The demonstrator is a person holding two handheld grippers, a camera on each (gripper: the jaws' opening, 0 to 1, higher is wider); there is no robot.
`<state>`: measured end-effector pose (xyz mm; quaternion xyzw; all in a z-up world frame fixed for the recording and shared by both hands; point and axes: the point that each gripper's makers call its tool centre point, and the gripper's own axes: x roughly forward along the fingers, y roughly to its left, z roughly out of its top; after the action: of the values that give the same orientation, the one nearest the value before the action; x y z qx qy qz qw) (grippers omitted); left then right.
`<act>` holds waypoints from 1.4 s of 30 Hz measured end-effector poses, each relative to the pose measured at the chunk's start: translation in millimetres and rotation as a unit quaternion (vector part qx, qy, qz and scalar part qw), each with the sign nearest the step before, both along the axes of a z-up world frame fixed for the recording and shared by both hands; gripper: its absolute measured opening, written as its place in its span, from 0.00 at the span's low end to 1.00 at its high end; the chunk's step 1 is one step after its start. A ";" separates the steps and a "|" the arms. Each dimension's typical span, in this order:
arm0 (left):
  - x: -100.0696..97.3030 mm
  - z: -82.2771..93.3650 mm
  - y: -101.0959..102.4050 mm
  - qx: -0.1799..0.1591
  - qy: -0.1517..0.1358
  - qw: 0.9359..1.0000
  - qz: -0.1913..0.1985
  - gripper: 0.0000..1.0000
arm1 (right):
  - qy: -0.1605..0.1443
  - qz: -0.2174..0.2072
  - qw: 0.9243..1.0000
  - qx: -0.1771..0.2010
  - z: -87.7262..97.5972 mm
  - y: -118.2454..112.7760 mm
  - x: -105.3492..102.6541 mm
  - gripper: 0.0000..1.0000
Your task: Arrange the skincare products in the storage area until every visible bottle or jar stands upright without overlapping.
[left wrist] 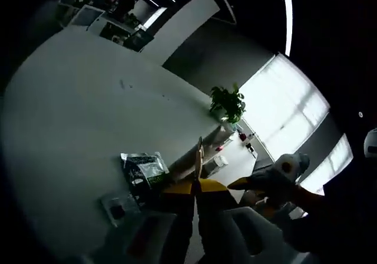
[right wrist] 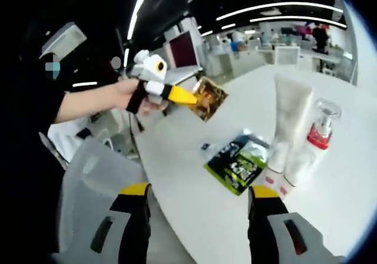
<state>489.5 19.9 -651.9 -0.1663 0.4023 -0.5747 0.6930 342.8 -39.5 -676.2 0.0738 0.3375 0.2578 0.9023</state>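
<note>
Left claw [right wrist: 191, 99] aloft, clamped on gold sachet [right wrist: 209, 99]; right claw [right wrist: 200, 211] wide, empty.

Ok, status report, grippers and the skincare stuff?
Left gripper shut on gold sachet, held above the table. Right gripper open, empty. White tube and red-capped bottle upright; green sachets lying flat beside them.

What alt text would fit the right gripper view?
A person's hand holds the left gripper over a white table, shut on a flat gold sachet. Below it lies a green packet; beside that stand white tubes and a red-based bottle. The right gripper is open at the bottom.
</note>
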 end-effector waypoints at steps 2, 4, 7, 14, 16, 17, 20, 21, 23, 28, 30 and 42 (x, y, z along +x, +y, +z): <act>4.7 -7.1 -1.1 0.003 0.008 1.000 0.007 0.04 | 0.005 -0.008 1.000 0.001 -3.2 -3.0 -3.4 0.71; 9.7 -13.7 -1.1 0.005 0.020 1.000 0.019 0.04 | 0.008 -0.019 1.000 0.002 -5.7 -6.4 -5.4 0.73; 20.6 -25.2 0.0 0.000 0.050 0.998 0.046 0.04 | 0.008 -0.035 0.999 -0.001 -7.7 -11.0 -6.7 0.76; 39.3 -54.7 6.0 0.013 0.094 0.992 0.087 0.04 | 0.016 -0.061 0.998 0.003 -13.5 -16.6 -9.6 0.80; 44.6 -62.0 7.2 0.019 0.104 0.990 0.097 0.04 | 0.018 -0.066 0.998 0.002 -15.6 -17.4 -11.4 0.80; 45.4 -63.3 7.2 0.019 0.105 0.989 0.098 0.04 | 0.020 -0.069 0.997 0.002 -16.8 -17.9 -12.8 0.80; 49.9 -73.2 7.8 0.027 0.119 0.987 0.108 0.04 | 0.023 -0.075 0.997 0.005 -19.4 -18.2 -15.7 0.80; 50.1 -75.7 7.8 0.030 0.123 0.986 0.111 0.04 | 0.024 -0.077 0.997 0.005 -20.7 -18.4 -17.0 0.80; 52.0 -82.1 8.5 0.038 0.130 0.984 0.116 0.04 | 0.026 -0.080 0.996 0.004 -23.2 -19.2 -19.3 0.82; 55.8 -93.3 8.1 0.049 0.147 0.980 0.126 0.04 | 0.030 -0.091 0.995 0.001 -27.6 -24.3 -23.2 0.84; 57.1 -96.5 7.4 0.051 0.152 0.979 0.129 0.04 | 0.032 -0.097 0.995 0.002 -29.5 -27.4 -24.3 0.85; 57.2 -111.2 6.5 0.074 0.175 0.973 0.134 0.03 | 0.041 -0.115 0.993 0.007 -35.2 -30.6 -26.5 0.84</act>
<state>546.7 26.4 -763.1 -0.2647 0.5331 -0.4074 0.6926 316.3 -70.1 -711.4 0.1283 0.3616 0.1517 0.9109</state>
